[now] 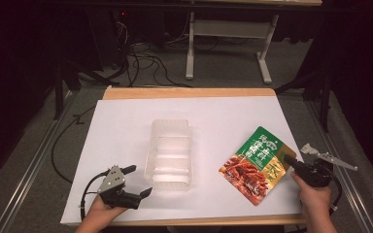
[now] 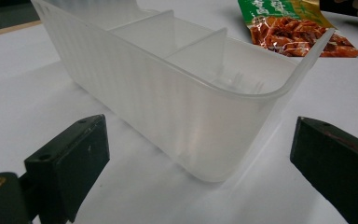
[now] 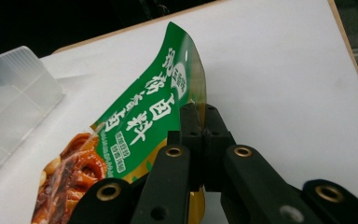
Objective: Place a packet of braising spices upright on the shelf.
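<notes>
Right hand-held gripper (image 1: pixel 285 159) near the right edge of the tabletop (image 1: pixel 126 126), toward the near right corner, jaws clamped on the gold-edged side of the food pouch (image 1: pixel 256 165). In the right gripper view the jaws meet on the pouch's rim, which is lifted and curled. The rest of the pouch (green top, red food print) lies flat on the white surface. Right hand (image 1: pixel 315 194) comes in from the near edge, forearm angled slightly inward.

Left hand-held gripper (image 1: pixel 138 182) near the near left corner, jaws wide apart, holding nothing, aimed at the clear plastic tray (image 1: pixel 170 150). Left hand (image 1: pixel 99 208) grips it from below.

Tray sits mid-tabletop, divided into compartments, just left of the pouch, not touching it.

Tabletop white-covered, wood rim at the far edge. Beyond: grey floor, black cables (image 1: pixel 145 60), a white table frame (image 1: pixel 226 41), dark surroundings.
</notes>
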Demonstrator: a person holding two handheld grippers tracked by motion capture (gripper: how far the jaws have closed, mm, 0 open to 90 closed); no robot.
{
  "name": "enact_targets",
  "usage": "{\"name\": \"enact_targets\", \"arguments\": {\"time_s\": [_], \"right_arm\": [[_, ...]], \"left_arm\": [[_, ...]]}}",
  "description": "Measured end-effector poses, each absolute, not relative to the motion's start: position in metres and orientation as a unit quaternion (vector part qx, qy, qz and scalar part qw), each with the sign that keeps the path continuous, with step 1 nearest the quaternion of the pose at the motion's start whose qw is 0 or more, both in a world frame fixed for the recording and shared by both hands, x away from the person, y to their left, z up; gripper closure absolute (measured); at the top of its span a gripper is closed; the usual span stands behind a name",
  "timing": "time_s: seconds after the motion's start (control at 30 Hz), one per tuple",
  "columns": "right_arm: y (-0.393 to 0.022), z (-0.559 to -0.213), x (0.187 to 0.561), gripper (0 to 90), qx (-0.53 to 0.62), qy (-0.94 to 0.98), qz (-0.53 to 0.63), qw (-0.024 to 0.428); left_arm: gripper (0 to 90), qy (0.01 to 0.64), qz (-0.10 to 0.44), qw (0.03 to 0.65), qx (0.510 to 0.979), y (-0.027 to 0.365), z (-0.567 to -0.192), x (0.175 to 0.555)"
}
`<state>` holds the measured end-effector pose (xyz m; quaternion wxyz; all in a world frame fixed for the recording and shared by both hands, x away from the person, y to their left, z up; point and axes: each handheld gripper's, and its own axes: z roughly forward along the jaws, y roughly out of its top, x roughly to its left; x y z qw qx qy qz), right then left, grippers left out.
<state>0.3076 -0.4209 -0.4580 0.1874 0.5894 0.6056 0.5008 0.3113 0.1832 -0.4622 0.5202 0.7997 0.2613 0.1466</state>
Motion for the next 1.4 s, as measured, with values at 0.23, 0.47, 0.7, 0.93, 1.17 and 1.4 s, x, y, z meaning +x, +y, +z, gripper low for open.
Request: {"name": "enact_targets", "arguments": {"time_s": [0.23,0.47,0.7,0.93,1.17,1.4], "right_arm": [[-0.412,-0.444,0.3,90.0,0.567,0.603,0.518,0.215],[-0.403,-0.435,0.297,90.0,0.549,0.606,0.528,0.23],[-0.394,-0.423,0.291,90.0,0.529,0.603,0.548,0.239],[-0.385,-0.409,0.285,90.0,0.509,0.596,0.57,0.246],[-0.375,-0.396,0.282,90.0,0.486,0.596,0.589,0.248],[-0.358,-0.377,0.275,90.0,0.451,0.605,0.603,0.26]], "left_arm": [[5.2,0.26,0.151,0.518,0.801,0.184,-0.462,0.311],[5.2,0.259,0.151,0.519,0.8,0.185,-0.461,0.311],[5.2,0.257,0.152,0.521,0.8,0.186,-0.461,0.311],[5.2,0.254,0.152,0.523,0.799,0.186,-0.46,0.31],[5.3,0.253,0.153,0.523,0.8,0.186,-0.459,0.31],[5.3,0.252,0.153,0.523,0.8,0.186,-0.459,0.31]]}}
